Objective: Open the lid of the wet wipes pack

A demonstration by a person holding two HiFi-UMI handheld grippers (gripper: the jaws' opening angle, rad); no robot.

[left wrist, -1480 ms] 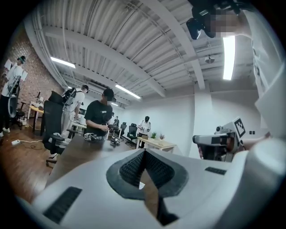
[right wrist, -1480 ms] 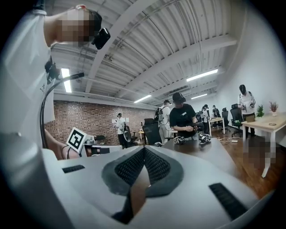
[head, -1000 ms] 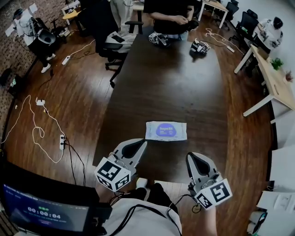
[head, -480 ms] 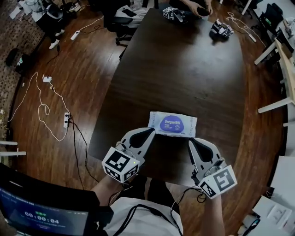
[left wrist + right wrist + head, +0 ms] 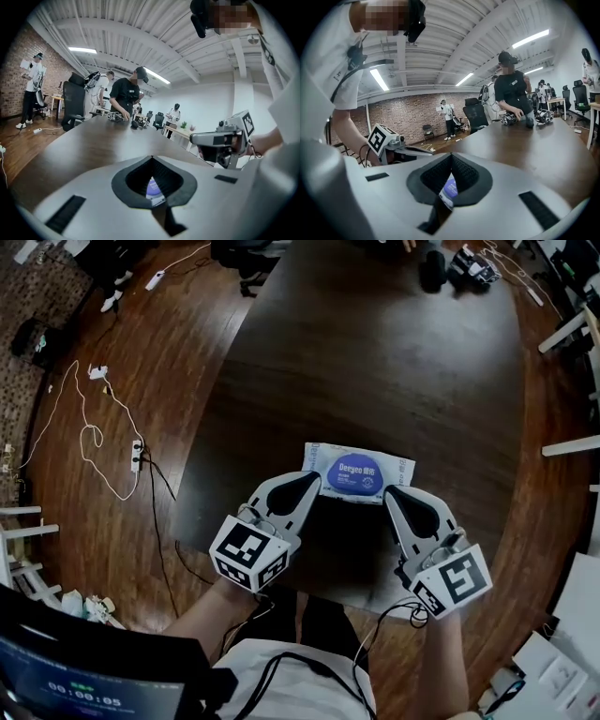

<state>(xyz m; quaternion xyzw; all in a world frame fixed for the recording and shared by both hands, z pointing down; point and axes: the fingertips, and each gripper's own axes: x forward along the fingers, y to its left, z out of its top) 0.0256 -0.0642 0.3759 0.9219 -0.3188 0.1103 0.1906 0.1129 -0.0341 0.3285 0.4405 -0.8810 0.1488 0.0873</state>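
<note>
The wet wipes pack (image 5: 359,472) is white with a blue oval lid and lies flat on the dark wooden table (image 5: 375,362), near its front edge. My left gripper (image 5: 314,480) is shut, with its tip at the pack's near left corner. My right gripper (image 5: 392,491) is also shut, and its tip is at the pack's near right edge. Whether either tip touches the pack I cannot tell. In the left gripper view a strip of the pack (image 5: 152,188) shows through the gap behind the closed tips (image 5: 151,157). The right gripper view shows the pack (image 5: 450,187) the same way.
Other gripper devices (image 5: 469,266) and a black object (image 5: 431,270) lie at the table's far end, where a person stands (image 5: 124,96). A power strip (image 5: 136,456) and white cables lie on the floor at left. A monitor (image 5: 84,681) is at the bottom left.
Both grippers have moved forward and down from short of the pack to its near edge. Their jaws stayed shut. The head view has tilted further down.
</note>
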